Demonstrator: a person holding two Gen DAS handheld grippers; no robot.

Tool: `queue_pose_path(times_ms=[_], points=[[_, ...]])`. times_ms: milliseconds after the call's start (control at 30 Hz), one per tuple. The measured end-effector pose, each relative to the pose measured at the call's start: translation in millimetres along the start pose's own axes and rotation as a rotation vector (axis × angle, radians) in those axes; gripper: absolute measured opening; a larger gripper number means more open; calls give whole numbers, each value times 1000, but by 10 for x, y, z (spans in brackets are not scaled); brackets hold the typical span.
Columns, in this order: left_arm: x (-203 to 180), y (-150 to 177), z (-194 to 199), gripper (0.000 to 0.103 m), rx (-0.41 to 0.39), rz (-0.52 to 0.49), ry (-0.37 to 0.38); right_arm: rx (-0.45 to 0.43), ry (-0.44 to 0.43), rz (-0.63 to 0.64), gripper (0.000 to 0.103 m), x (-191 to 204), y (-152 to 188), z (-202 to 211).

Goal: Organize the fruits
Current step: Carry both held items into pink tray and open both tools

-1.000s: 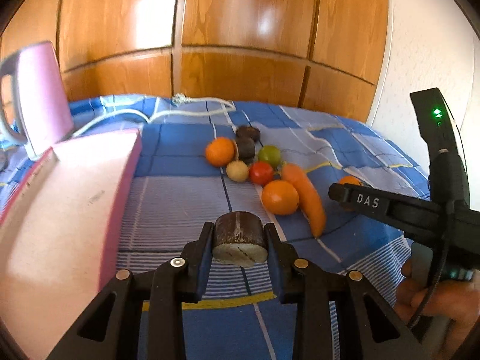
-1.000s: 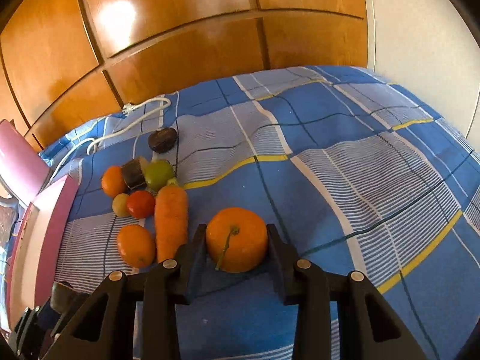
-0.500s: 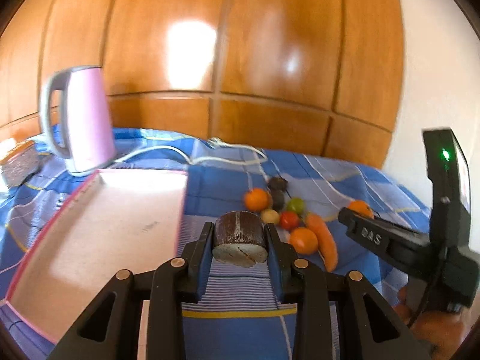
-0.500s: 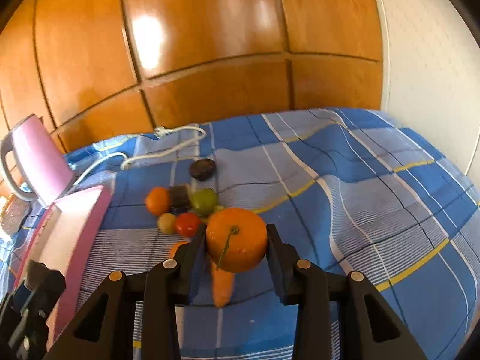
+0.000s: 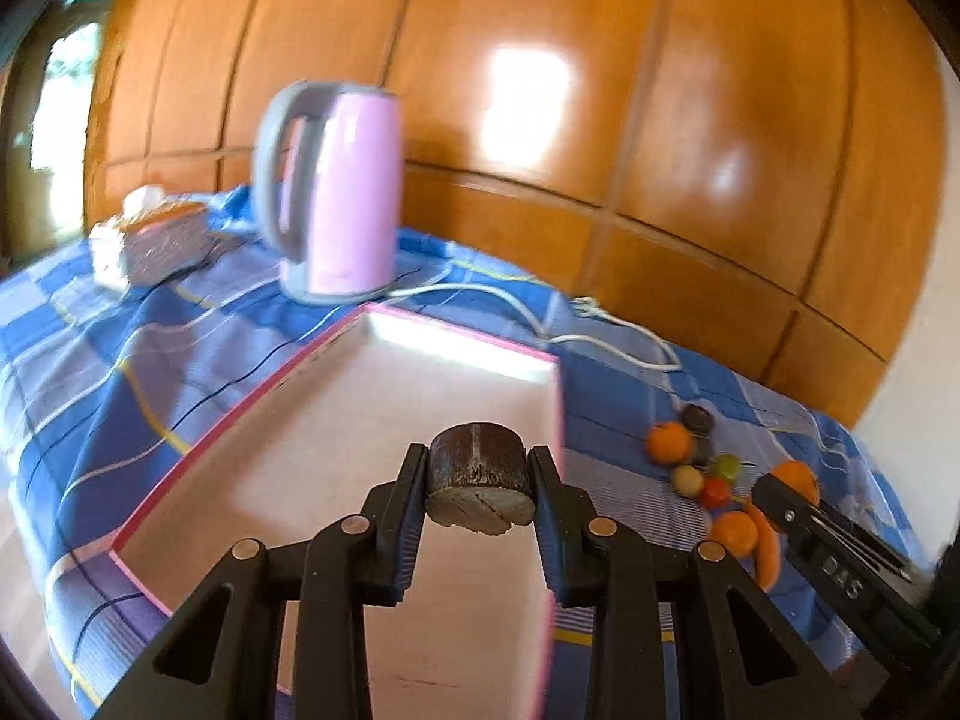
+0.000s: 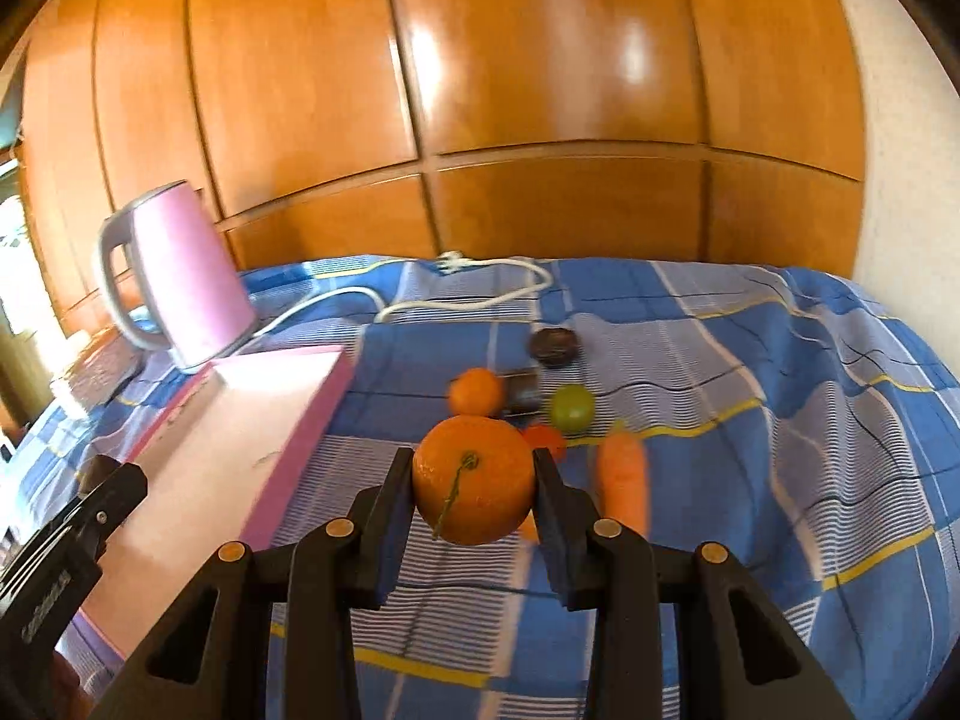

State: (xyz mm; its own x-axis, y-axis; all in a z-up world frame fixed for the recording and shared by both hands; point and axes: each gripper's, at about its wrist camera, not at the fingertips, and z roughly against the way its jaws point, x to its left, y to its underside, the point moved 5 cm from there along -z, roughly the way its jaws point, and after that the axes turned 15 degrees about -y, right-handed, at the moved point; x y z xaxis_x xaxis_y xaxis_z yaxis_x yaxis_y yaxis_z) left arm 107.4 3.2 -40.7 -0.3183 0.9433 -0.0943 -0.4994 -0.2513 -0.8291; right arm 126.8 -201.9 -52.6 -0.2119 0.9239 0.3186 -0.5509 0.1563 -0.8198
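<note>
Currently, a dark brown cylindrical fruit piece (image 5: 480, 474) is pinched by the left gripper (image 5: 479, 495) above the pink tray (image 5: 288, 450). An orange (image 6: 474, 480) is clamped by the right gripper (image 6: 474, 489) just right of the tray. Beyond the tray, a pink kettle (image 5: 336, 198) is seen; right of it, loose fruits (image 6: 573, 408) are clustered on the blue checked cloth (image 6: 750, 420).

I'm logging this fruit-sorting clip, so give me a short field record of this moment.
left gripper: shut on dark brown cylinder, above pink tray
right gripper: shut on orange, above blue checked cloth
loose pile: carrot, green fruit, small orange
behind tray: pink kettle
</note>
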Motion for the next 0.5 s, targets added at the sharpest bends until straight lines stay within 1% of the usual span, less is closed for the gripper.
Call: queue_pose_path(times_ms=[100, 167, 267, 333, 433, 500], points=[[174, 7, -68, 33, 37, 44, -24, 33, -46, 31, 38, 141, 37, -83], [229, 10, -101, 33, 49, 58, -30, 41, -45, 41, 38, 177, 63, -90], [296, 2, -126, 33, 37, 55, -53, 29, -73, 12, 38, 198, 98, -22], [337, 3, -158, 33, 43, 54, -67, 43, -96, 7, 38, 268, 174, -4], [449, 18, -243, 33, 89, 83, -82, 75, -116, 28, 38, 380, 234, -49], [524, 15, -260, 33, 103, 105, -89, 72, -124, 47, 38, 475, 253, -36]])
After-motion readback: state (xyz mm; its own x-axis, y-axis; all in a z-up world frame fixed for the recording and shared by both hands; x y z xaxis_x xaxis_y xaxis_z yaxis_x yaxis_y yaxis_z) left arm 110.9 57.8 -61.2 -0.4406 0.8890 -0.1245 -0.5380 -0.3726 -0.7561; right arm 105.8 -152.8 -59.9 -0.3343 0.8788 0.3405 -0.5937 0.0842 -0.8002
